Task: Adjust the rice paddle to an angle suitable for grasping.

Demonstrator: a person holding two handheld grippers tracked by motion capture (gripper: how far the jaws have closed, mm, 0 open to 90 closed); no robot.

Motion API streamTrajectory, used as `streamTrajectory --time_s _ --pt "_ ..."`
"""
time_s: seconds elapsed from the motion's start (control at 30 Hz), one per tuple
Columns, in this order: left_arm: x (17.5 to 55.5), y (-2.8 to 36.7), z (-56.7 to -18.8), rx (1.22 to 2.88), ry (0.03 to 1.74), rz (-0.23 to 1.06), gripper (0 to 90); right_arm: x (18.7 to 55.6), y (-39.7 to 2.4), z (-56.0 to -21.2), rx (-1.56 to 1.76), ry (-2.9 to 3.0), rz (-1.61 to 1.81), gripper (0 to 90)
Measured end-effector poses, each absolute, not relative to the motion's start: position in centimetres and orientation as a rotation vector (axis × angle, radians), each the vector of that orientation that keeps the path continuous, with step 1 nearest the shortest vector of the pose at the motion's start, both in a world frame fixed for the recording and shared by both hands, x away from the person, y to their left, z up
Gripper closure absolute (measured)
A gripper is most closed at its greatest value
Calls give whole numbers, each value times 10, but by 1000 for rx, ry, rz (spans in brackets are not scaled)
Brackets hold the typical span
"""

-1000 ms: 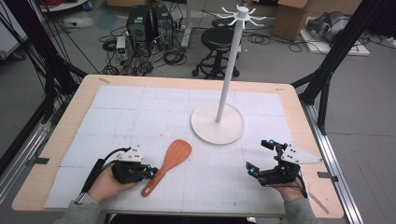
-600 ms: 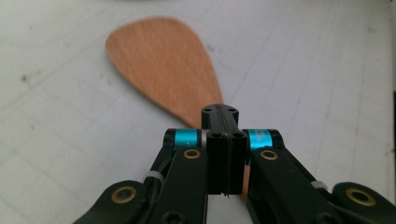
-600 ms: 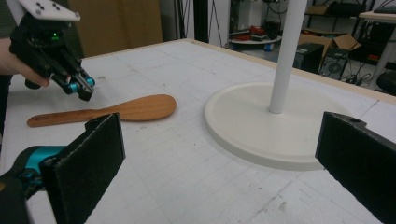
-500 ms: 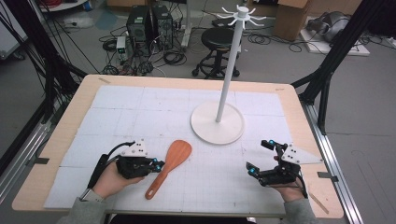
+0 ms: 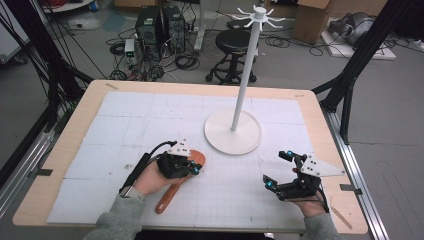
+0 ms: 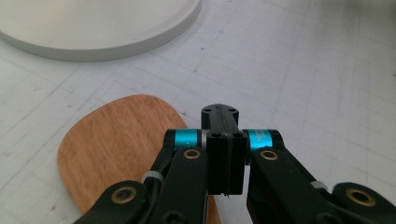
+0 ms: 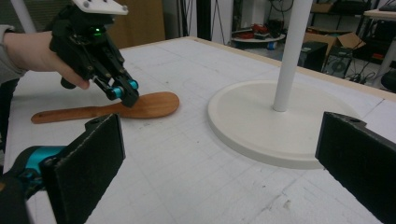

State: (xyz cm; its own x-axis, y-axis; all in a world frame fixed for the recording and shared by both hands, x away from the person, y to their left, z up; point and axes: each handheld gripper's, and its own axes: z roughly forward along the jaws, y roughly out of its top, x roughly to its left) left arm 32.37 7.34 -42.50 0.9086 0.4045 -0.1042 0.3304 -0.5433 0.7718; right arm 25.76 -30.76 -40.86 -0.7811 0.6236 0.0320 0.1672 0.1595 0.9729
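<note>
High view: the wooden spatula (image 5: pixel 176 183) lay flat on the bench (image 5: pixel 60 200), near the white stand base (image 5: pixel 233 132). The left claw (image 5: pixel 194 168) hovered over the blade, clenched and holding nothing. The right claw (image 5: pixel 276 169) rested well apart, released.

Left gripper view: the left claw's (image 6: pixel 224 140) pads met above the blade's edge. A descent with the jaws in this state would likely press or skid the spatula (image 6: pixel 116 144) rather than grasp it.

Right gripper view: the spatula (image 7: pixel 107 108) was thin and flush with the bench, so a shallow approach risked a slipped grasp.
</note>
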Motion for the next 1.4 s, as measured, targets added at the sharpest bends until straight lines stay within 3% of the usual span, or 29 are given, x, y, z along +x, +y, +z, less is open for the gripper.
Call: streamTrajectory --time_s 0.43,0.7,1.13,1.4 --pt "331 60 -440 2269 504 75 896 258 -306 -410 755 2081 1648 0" --pt "331 62 -439 2286 513 135 897 258 -306 -410 757 2082 1647 0" --pt "336 77 -437 2301 579 197 898 257 -308 -412 769 2090 1641 0" --pt "342 109 -437 2270 670 222 898 256 -309 -413 778 2095 1633 0"
